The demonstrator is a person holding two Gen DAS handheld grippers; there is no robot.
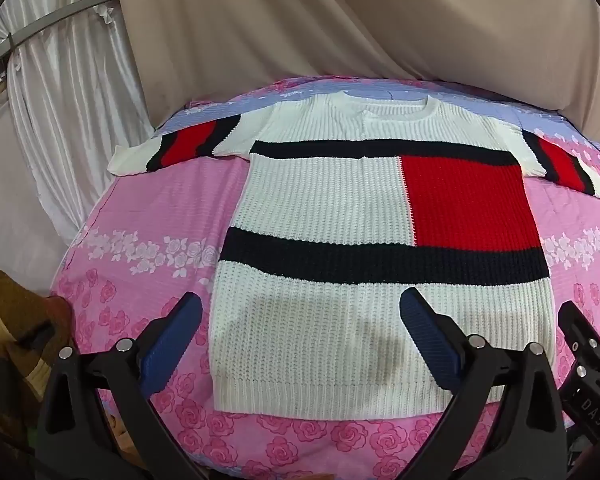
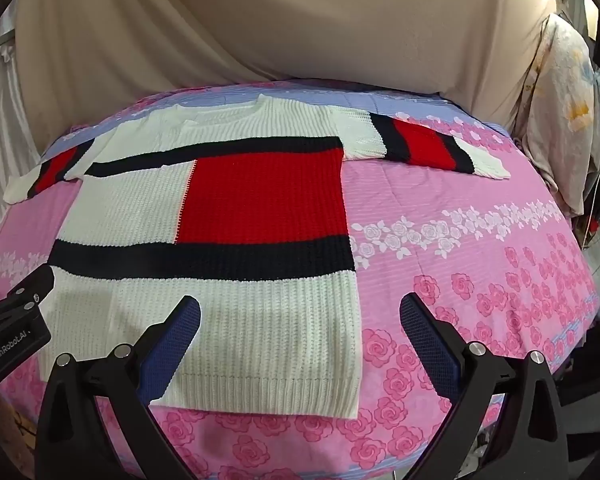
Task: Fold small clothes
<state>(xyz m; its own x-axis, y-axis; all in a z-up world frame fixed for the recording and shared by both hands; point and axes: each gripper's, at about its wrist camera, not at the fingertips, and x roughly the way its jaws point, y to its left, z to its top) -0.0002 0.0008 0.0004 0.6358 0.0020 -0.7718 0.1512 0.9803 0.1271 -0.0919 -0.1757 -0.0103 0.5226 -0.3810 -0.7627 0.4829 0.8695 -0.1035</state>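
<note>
A white knit sweater (image 1: 324, 200) with black bands and a red block lies flat, face up, on the pink rose-print sheet (image 1: 140, 208), both sleeves spread sideways and the hem toward me. It also shows in the right wrist view (image 2: 148, 320). My left gripper (image 1: 300, 312) is open and empty, hovering above the hem's left half. My right gripper (image 2: 300, 312) is open and empty, hovering above the hem's right corner. The right gripper's body shows at the right edge of the left wrist view (image 1: 580, 344); the left gripper's body shows at the left edge of the right wrist view (image 2: 16, 312).
A beige cloth backdrop (image 1: 340, 20) hangs behind the bed. White curtains (image 1: 60, 100) hang at the left. Brown bundled fabric (image 1: 16, 340) sits off the bed's left edge. A floral pillow (image 2: 560, 112) stands at the right.
</note>
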